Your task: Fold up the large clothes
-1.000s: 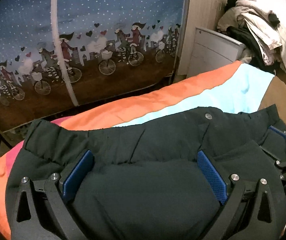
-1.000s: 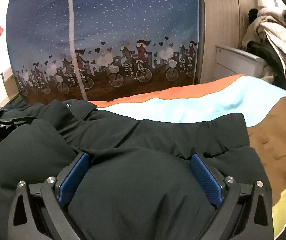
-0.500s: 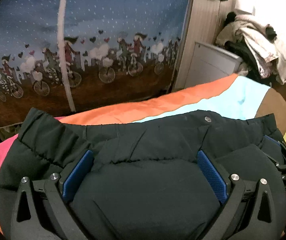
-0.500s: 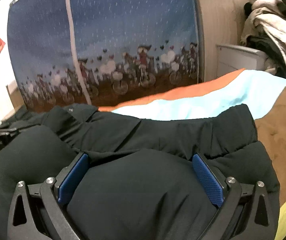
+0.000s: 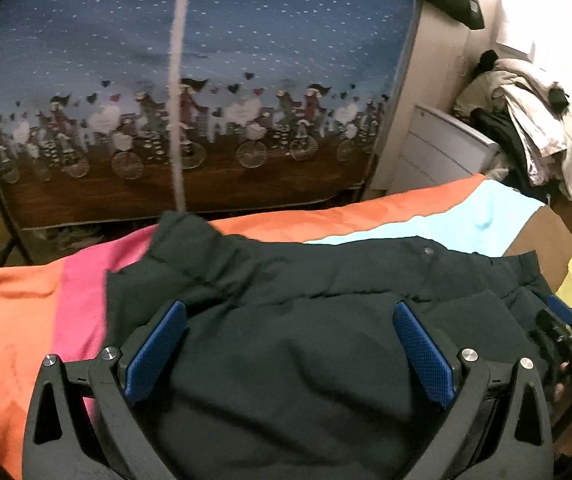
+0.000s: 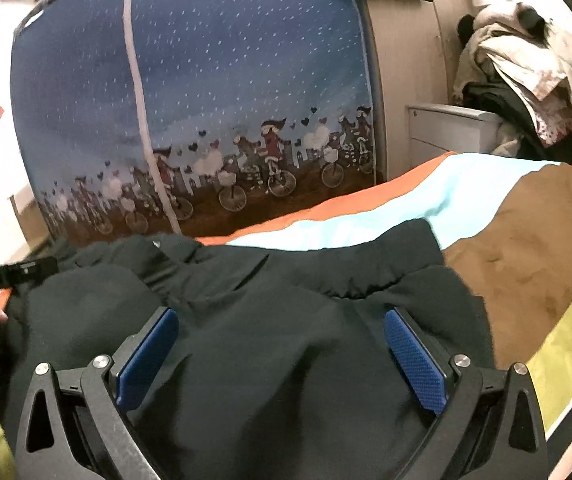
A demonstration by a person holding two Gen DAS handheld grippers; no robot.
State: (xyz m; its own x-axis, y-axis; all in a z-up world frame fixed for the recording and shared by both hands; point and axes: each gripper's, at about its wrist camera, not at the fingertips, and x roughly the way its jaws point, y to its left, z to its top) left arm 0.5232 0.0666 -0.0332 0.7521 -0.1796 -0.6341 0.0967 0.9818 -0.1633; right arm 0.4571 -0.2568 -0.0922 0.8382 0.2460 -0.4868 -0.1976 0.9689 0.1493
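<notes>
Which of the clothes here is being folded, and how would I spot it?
Find the bed's striped orange, pale-blue and brown cover below the blue bicycle-print curtain. On it lies a puffy black padded jacket, in front of both claws. Unlike the pale heaped clothes at the far right, it is dark, quilted and spread out.

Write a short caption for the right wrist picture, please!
Open right gripper over a puffy black jacket spread on a striped bedspread, with a bicycle-print curtain behind.
</notes>
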